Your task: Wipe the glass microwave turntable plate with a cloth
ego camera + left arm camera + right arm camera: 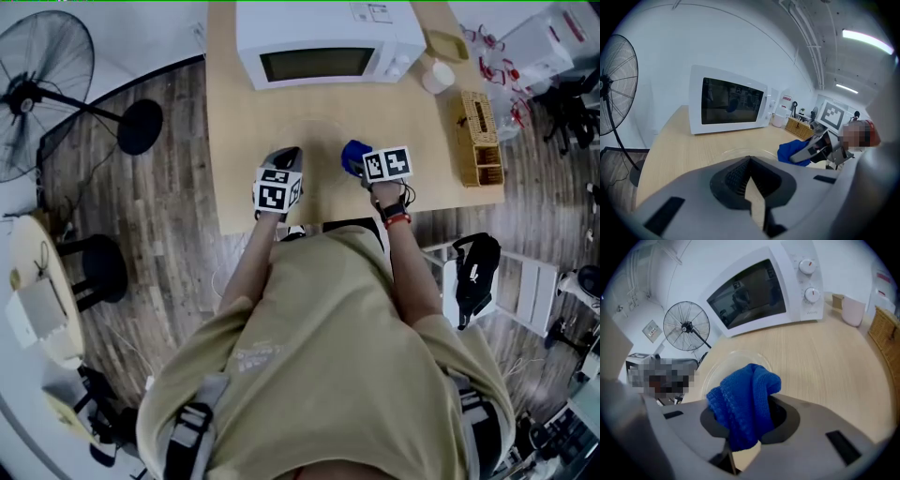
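Note:
The clear glass turntable plate (pixel 314 141) lies flat on the wooden table in front of the microwave, faint in the head view. In the left gripper view the plate (pixel 740 152) sits just beyond my jaws. My left gripper (pixel 285 157) hovers at its near left rim, shut with nothing in it (pixel 749 163). My right gripper (pixel 362 165) is at the plate's near right rim, shut on a bunched blue knitted cloth (pixel 352 153). In the right gripper view the cloth (pixel 740 397) sticks up from the jaws, and the plate (pixel 723 367) lies beyond it.
A white microwave (pixel 323 42) with its door closed stands at the table's far edge. A white cup (pixel 437 77) and a wicker basket (pixel 478 139) are on the right side. A floor fan (pixel 37 94) and a black stool (pixel 141 127) stand left of the table.

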A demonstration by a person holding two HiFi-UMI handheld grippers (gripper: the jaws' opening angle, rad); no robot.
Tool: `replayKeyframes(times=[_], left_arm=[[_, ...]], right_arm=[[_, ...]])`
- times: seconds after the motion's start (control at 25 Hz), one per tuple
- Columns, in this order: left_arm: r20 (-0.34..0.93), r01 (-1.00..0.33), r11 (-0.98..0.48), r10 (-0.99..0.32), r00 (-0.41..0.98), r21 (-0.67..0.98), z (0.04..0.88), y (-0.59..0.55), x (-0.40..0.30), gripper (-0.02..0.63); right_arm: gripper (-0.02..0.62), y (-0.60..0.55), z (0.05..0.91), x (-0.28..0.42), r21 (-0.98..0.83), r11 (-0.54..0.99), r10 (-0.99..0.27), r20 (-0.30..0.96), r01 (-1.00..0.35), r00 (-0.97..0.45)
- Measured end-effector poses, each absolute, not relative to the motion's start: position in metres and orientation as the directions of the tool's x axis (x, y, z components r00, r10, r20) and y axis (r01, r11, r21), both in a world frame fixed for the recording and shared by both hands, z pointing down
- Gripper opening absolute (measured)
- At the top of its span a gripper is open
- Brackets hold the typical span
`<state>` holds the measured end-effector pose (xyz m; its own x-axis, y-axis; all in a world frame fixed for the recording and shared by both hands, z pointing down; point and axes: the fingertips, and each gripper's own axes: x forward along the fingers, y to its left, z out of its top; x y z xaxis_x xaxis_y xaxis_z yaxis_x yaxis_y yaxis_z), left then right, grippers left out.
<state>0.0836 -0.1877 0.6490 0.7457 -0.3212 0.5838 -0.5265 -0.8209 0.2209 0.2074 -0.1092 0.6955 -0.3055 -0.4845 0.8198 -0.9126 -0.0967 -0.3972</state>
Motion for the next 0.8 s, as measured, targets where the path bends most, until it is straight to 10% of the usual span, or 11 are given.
replayKeyframes(times=[0.8], left_arm=[[0.191, -0.627, -0.778, -0.611, 0.768, 0.033, 0.429, -0.300, 0.079, 0.018]], right_arm=[[0.126, -0.239, 0.435, 0.237, -0.117, -0.069, -0.964, 0.264, -0.991, 0.036]])
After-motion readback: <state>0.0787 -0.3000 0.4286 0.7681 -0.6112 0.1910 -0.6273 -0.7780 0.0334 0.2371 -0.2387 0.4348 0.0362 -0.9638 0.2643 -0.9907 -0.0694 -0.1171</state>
